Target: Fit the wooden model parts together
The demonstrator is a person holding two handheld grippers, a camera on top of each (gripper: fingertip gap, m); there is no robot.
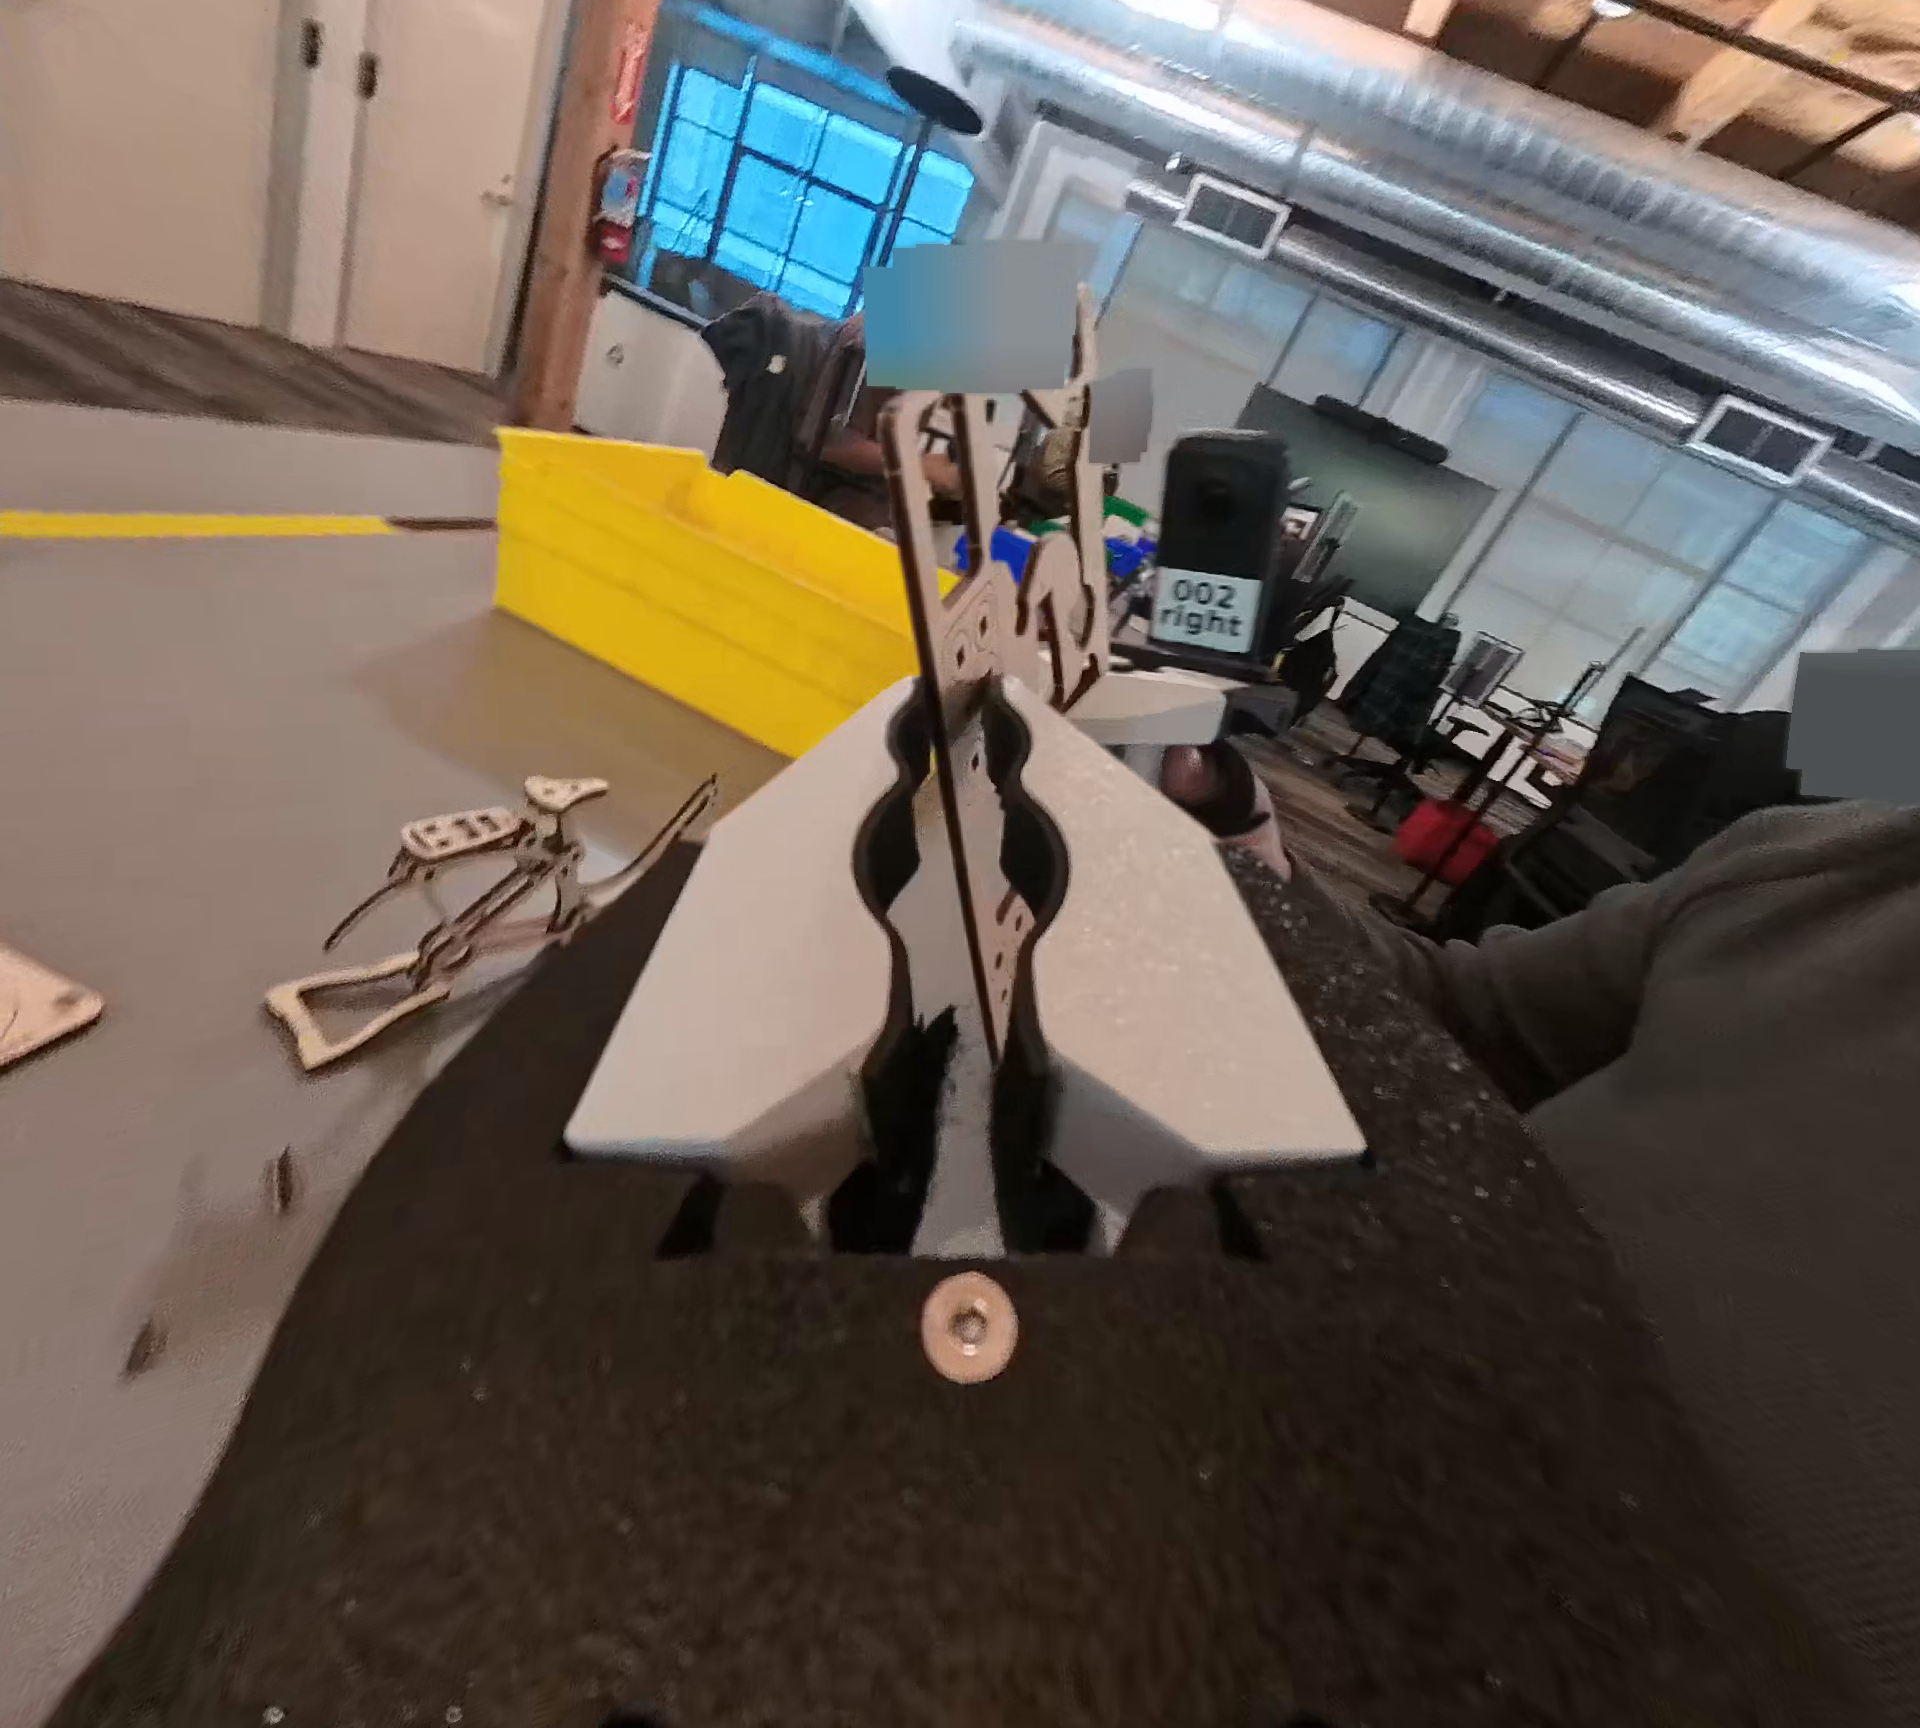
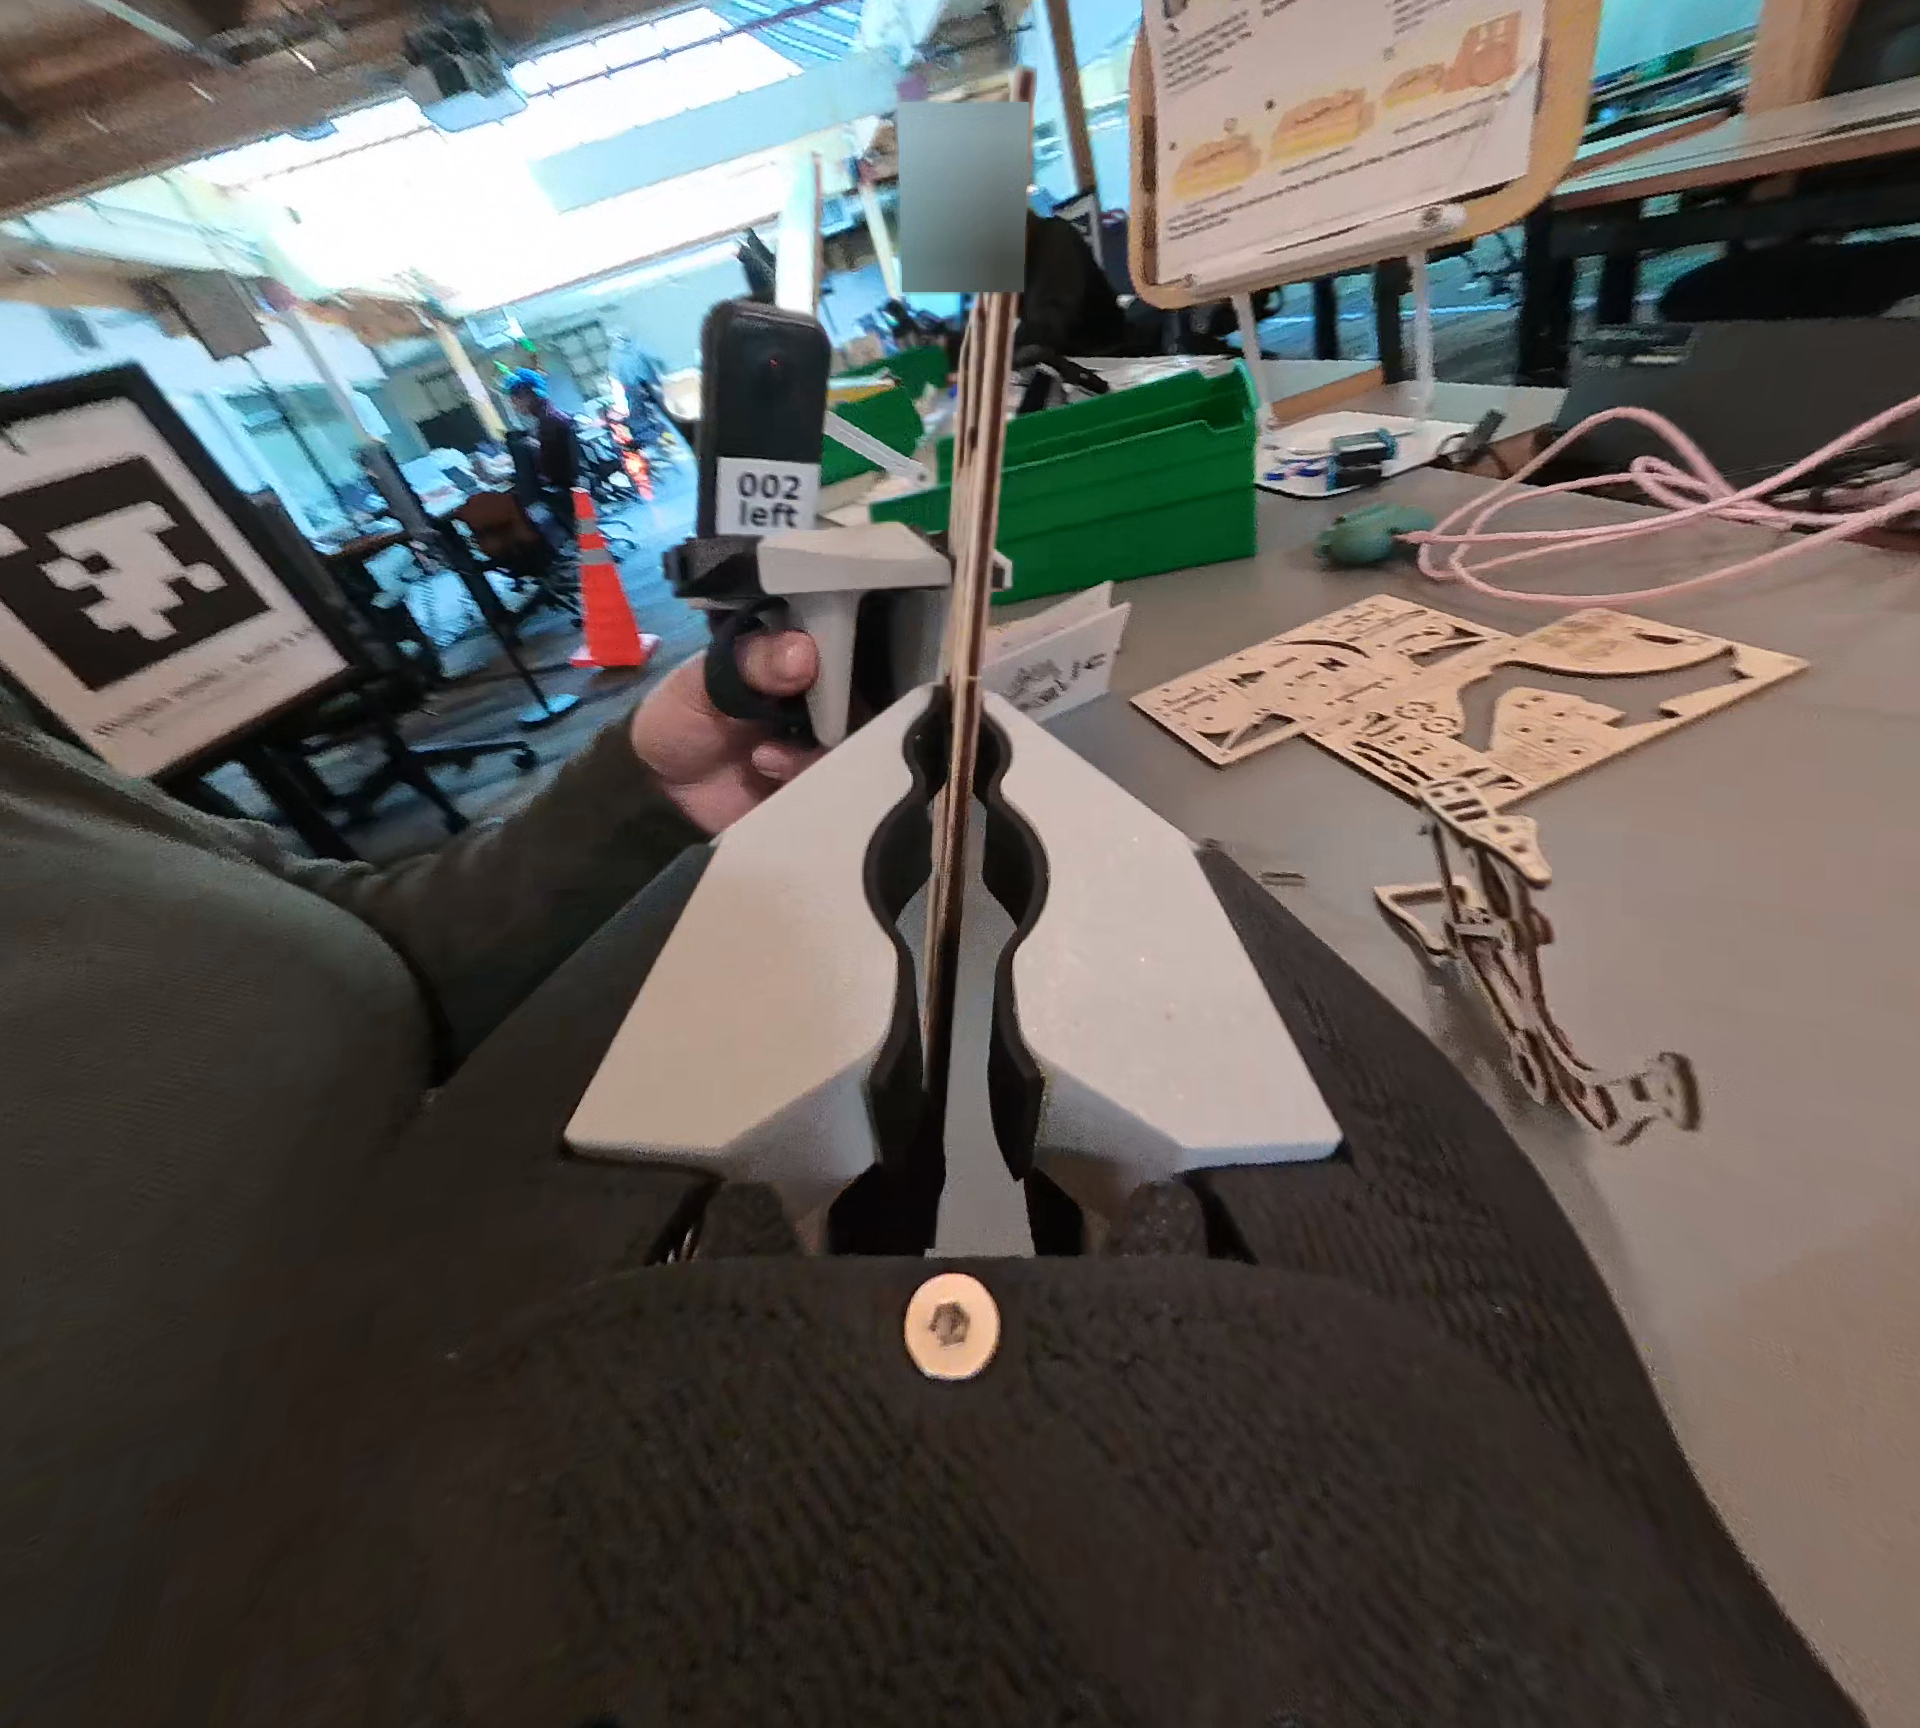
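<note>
My left gripper (image 1: 951,696) is shut on a thin wooden plate (image 1: 966,629) that stands upright, nearly edge-on. Just beyond it my right gripper (image 1: 1107,691) holds a second cut-out wooden piece (image 1: 1065,577) against the plate. In the right wrist view my right gripper (image 2: 961,702) is shut on its wooden piece (image 2: 971,535), seen edge-on, and the left gripper (image 2: 940,572), held in a hand, meets it from the left. A partly built wooden model (image 1: 478,889) lies on the grey table (image 1: 260,691); it also shows in the right wrist view (image 2: 1486,930).
A wooden sheet with cut-out parts (image 2: 1455,691) lies beyond the model. A yellow bin (image 1: 675,577) and green bins (image 2: 1122,473) stand at the table's back. An instruction sheet on a stand (image 2: 1340,37), pink cable (image 2: 1662,504) and a teal object (image 2: 1371,535) are at far right. One gripper's finger ends stand about 4 centimetres off the other's.
</note>
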